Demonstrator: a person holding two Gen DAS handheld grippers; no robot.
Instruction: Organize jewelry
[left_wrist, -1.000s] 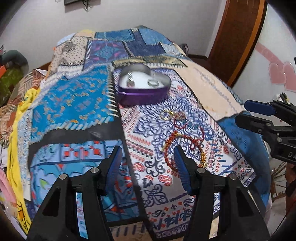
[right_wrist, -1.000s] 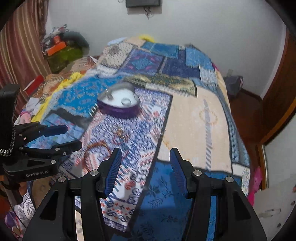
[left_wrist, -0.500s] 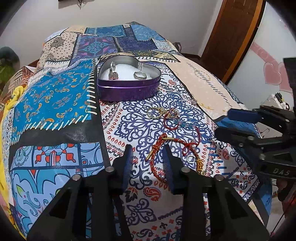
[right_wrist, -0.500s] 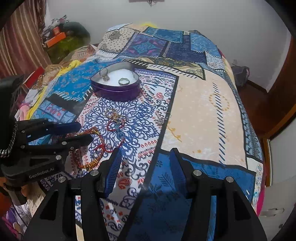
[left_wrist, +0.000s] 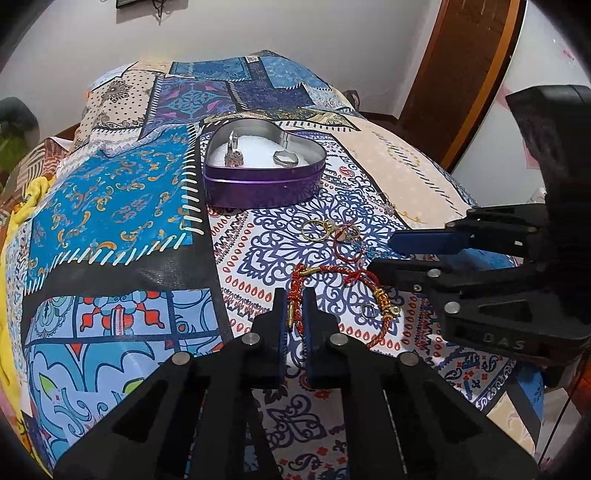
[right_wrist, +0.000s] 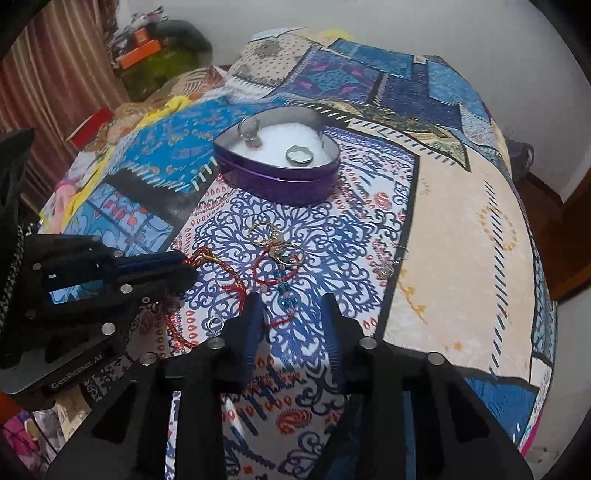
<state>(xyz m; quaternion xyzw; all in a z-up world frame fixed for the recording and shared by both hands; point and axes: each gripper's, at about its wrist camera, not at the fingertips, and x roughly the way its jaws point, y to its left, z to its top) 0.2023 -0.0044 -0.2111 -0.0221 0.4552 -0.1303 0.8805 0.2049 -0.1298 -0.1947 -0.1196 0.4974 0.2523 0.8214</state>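
Observation:
A purple heart-shaped tin (left_wrist: 258, 190) (right_wrist: 280, 181) sits on the patterned bedspread, holding a silver ring (left_wrist: 285, 158) (right_wrist: 299, 155) and a small charm (left_wrist: 233, 153). In front of it lie gold rings (left_wrist: 314, 229) (right_wrist: 275, 240), a thin red bangle (right_wrist: 275, 271) and a red braided bracelet (left_wrist: 343, 275) (right_wrist: 207, 258). My left gripper (left_wrist: 294, 306) (right_wrist: 184, 264) is shut on the near end of the red bracelet. My right gripper (right_wrist: 291, 306) (left_wrist: 380, 254) is open, low over the cloth beside the jewelry.
The bed (right_wrist: 461, 229) drops off at its right edge toward a wooden door (left_wrist: 461, 74). Clutter and a striped curtain (right_wrist: 55, 74) stand at the left. A yellow cloth (left_wrist: 22, 199) lies on the bed's left side.
Both grippers moved forward and down toward the jewelry. My left gripper's jaws closed from wide open onto the red bracelet's end.

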